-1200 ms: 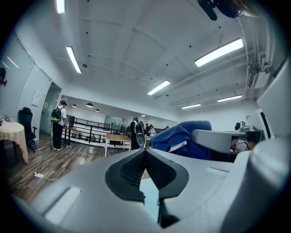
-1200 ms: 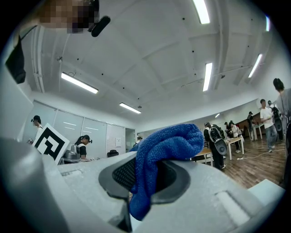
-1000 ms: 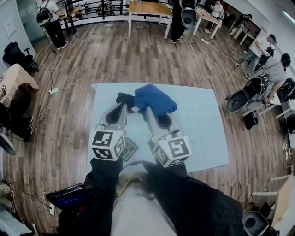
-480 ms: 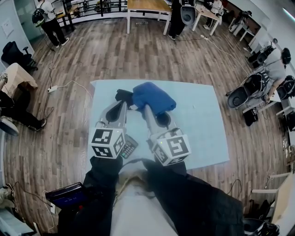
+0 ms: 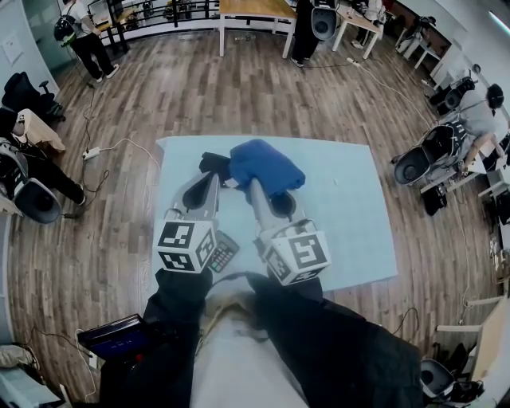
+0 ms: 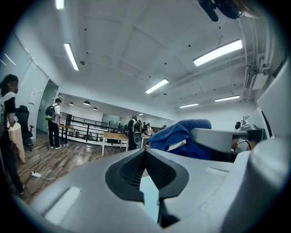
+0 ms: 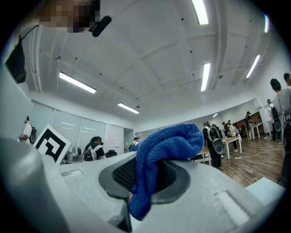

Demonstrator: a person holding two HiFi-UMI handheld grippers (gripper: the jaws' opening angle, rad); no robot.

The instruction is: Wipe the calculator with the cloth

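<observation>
The blue cloth [image 5: 267, 167] hangs bunched above the pale blue table [image 5: 351, 215], and my right gripper [image 5: 249, 185] is shut on it. In the right gripper view the cloth [image 7: 168, 145] is pinched between the dark pads and folds over the tip of the right gripper [image 7: 144, 175]. My left gripper [image 5: 213, 171] is close beside it on the left, shut with nothing between its pads. The left gripper view shows the left gripper [image 6: 145, 152] with its pads meeting, and the cloth [image 6: 182, 136] just to the right. The calculator [image 5: 225, 255] lies on the table, half hidden under the left marker cube.
Both grippers are tilted up towards the ceiling lights. Wooden floor surrounds the table. A wooden table [image 5: 255, 9] and people stand far back. Office chairs [image 5: 414, 163] are at the right. A dark device [image 5: 119, 339] lies on the floor at lower left.
Both grippers and the cloth have stayed almost where they were. People and a chair at the left edge of the room have shifted.
</observation>
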